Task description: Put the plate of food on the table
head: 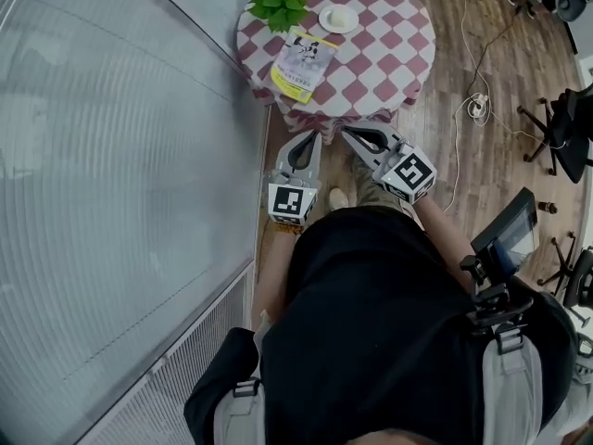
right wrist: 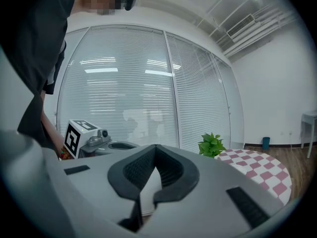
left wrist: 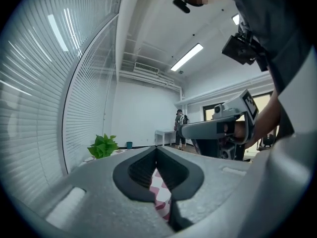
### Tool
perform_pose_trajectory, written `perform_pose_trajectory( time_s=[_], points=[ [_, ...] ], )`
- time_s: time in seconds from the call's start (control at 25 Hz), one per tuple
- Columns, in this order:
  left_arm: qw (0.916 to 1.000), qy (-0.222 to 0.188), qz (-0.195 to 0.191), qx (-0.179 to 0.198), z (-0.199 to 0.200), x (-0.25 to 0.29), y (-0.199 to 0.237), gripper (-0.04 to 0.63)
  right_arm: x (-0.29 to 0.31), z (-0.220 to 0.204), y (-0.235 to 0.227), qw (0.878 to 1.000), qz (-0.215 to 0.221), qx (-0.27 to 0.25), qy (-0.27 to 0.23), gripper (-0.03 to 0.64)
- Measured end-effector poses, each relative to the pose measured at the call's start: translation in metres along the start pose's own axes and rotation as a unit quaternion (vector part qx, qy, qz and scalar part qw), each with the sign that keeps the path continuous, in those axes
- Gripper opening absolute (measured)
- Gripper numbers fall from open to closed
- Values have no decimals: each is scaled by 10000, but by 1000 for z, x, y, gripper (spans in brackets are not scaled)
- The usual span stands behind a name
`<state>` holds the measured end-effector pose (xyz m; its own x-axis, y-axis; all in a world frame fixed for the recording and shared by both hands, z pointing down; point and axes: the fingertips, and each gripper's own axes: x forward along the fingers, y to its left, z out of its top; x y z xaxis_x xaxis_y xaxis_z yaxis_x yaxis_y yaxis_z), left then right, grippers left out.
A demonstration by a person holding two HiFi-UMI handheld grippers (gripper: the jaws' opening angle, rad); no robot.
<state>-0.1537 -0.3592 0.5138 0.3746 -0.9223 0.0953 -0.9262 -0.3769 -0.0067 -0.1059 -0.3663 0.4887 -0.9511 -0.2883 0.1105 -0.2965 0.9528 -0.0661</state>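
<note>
Both grippers are held out level in front of the person, side by side. The left gripper [head: 309, 141] has its jaws pressed together with nothing between them. In the left gripper view [left wrist: 156, 151] only a sliver of red-and-white checked cloth shows through the gap below the tips. The right gripper [head: 351, 135] is closed and empty too [right wrist: 155, 150].

From where the head view looks, the person's dark shirt covers most of both arms, and the hands are tucked behind the marker cubes. The round table [head: 408, 54] is cut off at the top edge of that view, and the two grippers cover its near edge.

The plate of food [head: 326, 24] already sits on the table, on the far part of the cloth, well apart from both sets of jaws and ahead of them. It is white with something pale and round on it, too small to name. A leafy plant [head: 278, 3] stands just to its left, and a booklet [head: 304, 63] lies between the plate and the grippers. Neither gripper view shows the plate. The left one catches the plant [left wrist: 103, 146], and the right one catches the plant [right wrist: 212, 145] and some of the checked cloth.
</note>
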Motion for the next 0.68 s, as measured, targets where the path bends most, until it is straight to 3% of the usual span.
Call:
perform_pose_trajectory(
  time_s=[0.68],
  points=[
    [9999,89,-85,10,-19,-16,-16,6,11,-22,16,9988,173,354,291,10]
  ],
)
